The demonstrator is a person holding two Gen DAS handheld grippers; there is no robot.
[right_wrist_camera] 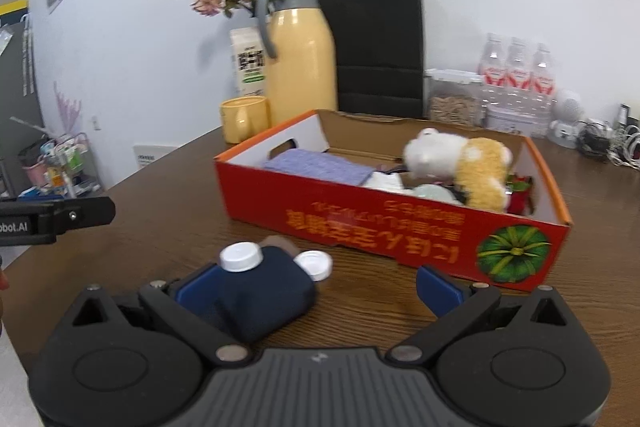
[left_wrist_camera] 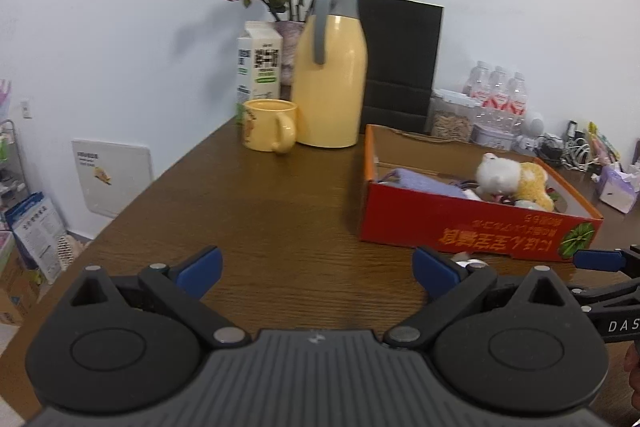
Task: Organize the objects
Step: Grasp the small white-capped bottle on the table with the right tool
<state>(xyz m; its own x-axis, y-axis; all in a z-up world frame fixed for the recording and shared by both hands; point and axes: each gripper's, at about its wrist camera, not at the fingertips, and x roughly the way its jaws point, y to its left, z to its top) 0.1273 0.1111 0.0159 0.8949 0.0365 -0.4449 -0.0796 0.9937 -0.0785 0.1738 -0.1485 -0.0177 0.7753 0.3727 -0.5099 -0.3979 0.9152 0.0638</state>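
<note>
Two grippers are hovering low over a brown wooden table (left_wrist_camera: pixel 260 211), both with their blue-padded jaws spread wide and holding nothing. The left gripper (left_wrist_camera: pixel 318 273) is facing a broad bare stretch of tabletop that is running from its fingers up to a yellow mug (left_wrist_camera: pixel 269 125) and a yellow thermos jug (left_wrist_camera: pixel 334 75) standing near the far wall. The table's left edge is slanting away close beside that gripper, with floor clutter lying below it.

The right gripper (right_wrist_camera: pixel 316 287) is sitting just in front of a red cardboard box (right_wrist_camera: pixel 384 227), whose near wall is leaving only a narrow strip of wood between itself and the fingers. A dark blue object (right_wrist_camera: pixel 260 295) is lying on the table against the gripper's left finger pad, well clear of the right one; what it is cannot be told. A white capped bottle (right_wrist_camera: pixel 241 257) and a white lid (right_wrist_camera: pixel 314 264) are lying right beside it.

Inside the box, a purple cloth (right_wrist_camera: pixel 320 165) is lying at the left end and a white and yellow plush toy (right_wrist_camera: pixel 460 159) is resting toward the right, rising above the rim. Behind the box a black paper bag (right_wrist_camera: pixel 376 39) is standing against the wall.
</note>
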